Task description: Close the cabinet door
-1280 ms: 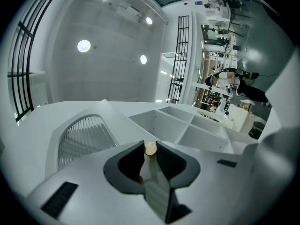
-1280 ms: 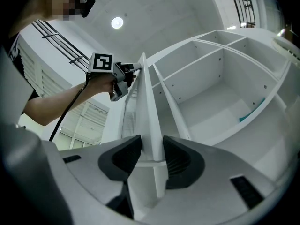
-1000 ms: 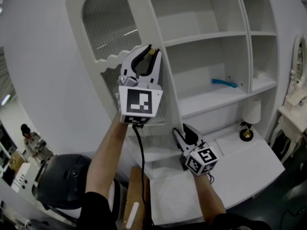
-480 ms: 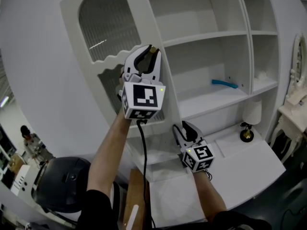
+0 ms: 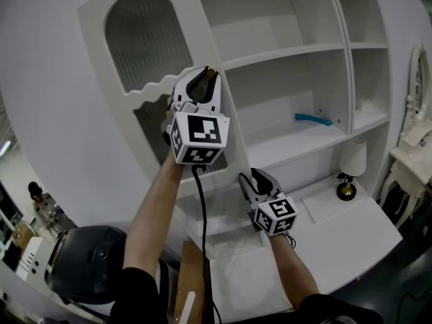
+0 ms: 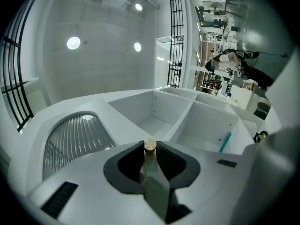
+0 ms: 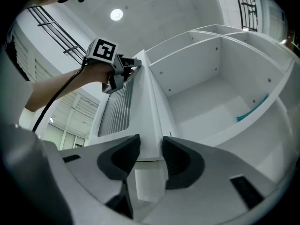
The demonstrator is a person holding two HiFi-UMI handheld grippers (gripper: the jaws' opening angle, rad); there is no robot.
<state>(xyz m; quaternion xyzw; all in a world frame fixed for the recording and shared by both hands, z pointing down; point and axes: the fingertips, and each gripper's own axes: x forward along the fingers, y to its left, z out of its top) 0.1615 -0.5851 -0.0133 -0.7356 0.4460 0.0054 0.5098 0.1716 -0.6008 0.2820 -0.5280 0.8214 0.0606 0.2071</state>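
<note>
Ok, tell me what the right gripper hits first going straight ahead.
The door: its edge sits between the right gripper's jaws, seemingly pinched, so pushing on would just press into that panel. How much depth is left is unclear.

The white shelf (image 5: 297,140) bears a teal stick (image 5: 313,119); the desktop (image 5: 337,235) below, a lamp (image 5: 352,160).

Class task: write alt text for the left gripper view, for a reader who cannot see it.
The left gripper is shut on the small round brass knob of a white cabinet door, seen along its black jaws. An arched ribbed glass panel fills the door at left; open white shelves beyond hold a thin teal stick.
</note>
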